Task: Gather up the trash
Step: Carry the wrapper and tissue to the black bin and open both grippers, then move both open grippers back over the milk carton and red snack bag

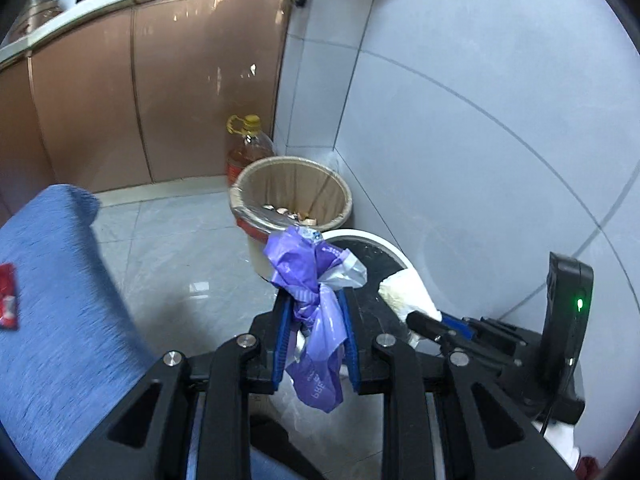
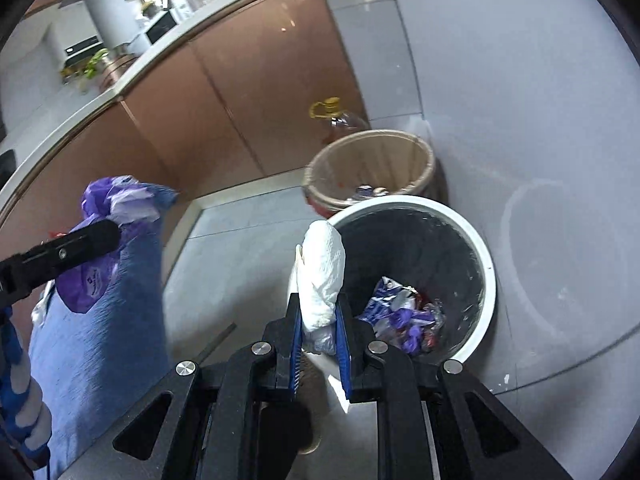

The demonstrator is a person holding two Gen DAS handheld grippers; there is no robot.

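Observation:
My left gripper (image 1: 316, 300) is shut on a crumpled purple plastic wrapper (image 1: 304, 264), which hangs in front of the bins. Pinched upright in my shut right gripper (image 2: 318, 304) is a white wad of paper towel (image 2: 324, 264), at the near left rim of a white bin (image 2: 486, 264) with a black liner. Purple and silver wrappers (image 2: 404, 316) lie in that bin. The right wrist view shows the left gripper (image 2: 102, 234) and its purple wrapper (image 2: 100, 204) off to the left. In the left wrist view the right gripper (image 1: 424, 318) and paper towel (image 1: 404, 292) sit to the right.
A beige bin (image 1: 292, 184) with scraps inside stands behind the white bin (image 1: 360, 236), in the corner by the tiled wall. A yellow-capped oil bottle (image 1: 248, 148) stands beside it against brown cabinets (image 1: 160, 92). A blue cloth surface (image 1: 52, 288) with a red wrapper (image 1: 8, 296) lies left.

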